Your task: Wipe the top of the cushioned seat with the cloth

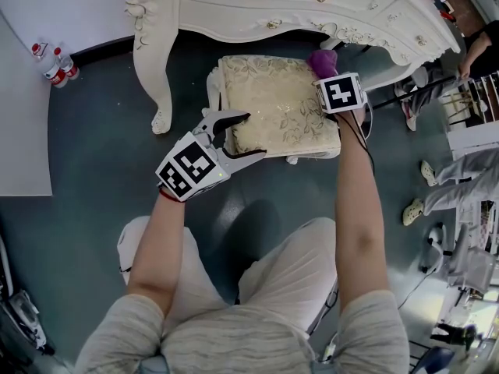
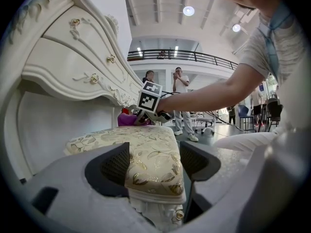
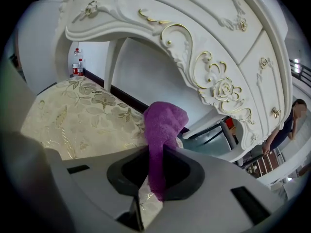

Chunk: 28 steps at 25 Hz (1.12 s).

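At the 7 o'clock corner of the cushioned seat (image 1: 273,100), the left gripper (image 1: 251,135) has its jaws apart, straddling that corner. At the 2 o'clock corner, the right gripper (image 3: 155,166) is clamped on the purple cloth (image 3: 163,123), just below the white dressing table (image 1: 312,14).

fuzzy purple knit cloth (image 3: 163,125); cushioned seat (image 1: 273,104) in cream woven fabric with shiny gold leaves; dressing table (image 1: 327,10) glossy white, gilt trim; floor (image 1: 93,162) smooth, dark.

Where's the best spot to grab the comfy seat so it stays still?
Probably the seat's near corner, from the person's side: that corner is slim enough to sit between the left gripper's open jaws, and it's far from the purple cloth.
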Each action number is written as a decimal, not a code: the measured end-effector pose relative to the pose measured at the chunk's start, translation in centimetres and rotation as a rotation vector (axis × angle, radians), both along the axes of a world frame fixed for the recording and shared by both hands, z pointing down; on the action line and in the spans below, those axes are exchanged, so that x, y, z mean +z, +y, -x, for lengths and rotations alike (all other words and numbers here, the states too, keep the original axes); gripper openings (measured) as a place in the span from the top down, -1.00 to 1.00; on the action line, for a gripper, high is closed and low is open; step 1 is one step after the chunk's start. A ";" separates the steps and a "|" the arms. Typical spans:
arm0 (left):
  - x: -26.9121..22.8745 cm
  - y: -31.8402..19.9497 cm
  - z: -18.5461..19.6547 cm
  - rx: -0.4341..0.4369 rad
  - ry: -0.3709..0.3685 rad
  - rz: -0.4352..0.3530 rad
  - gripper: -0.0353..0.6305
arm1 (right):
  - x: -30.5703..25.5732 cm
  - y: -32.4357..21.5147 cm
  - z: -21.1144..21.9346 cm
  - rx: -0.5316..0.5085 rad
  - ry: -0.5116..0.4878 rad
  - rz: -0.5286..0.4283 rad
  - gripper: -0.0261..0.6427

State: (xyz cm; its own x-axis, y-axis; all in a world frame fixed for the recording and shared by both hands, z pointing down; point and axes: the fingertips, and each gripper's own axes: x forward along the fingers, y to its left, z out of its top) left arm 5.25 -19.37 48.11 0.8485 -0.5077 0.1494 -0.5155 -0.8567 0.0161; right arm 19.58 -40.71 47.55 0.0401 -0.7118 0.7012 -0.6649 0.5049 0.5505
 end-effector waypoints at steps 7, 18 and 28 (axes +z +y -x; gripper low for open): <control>0.0 0.0 0.1 0.006 0.005 0.000 -0.10 | 0.6 1.1 3.6 -0.070 -0.029 0.039 0.76; -0.1 0.0 0.1 0.008 0.019 0.006 -0.09 | 0.5 2.6 8.2 -0.165 -0.037 0.039 0.76; -0.1 0.0 0.0 0.002 0.015 0.013 -0.09 | -0.1 4.0 12.4 -0.276 0.018 0.030 0.76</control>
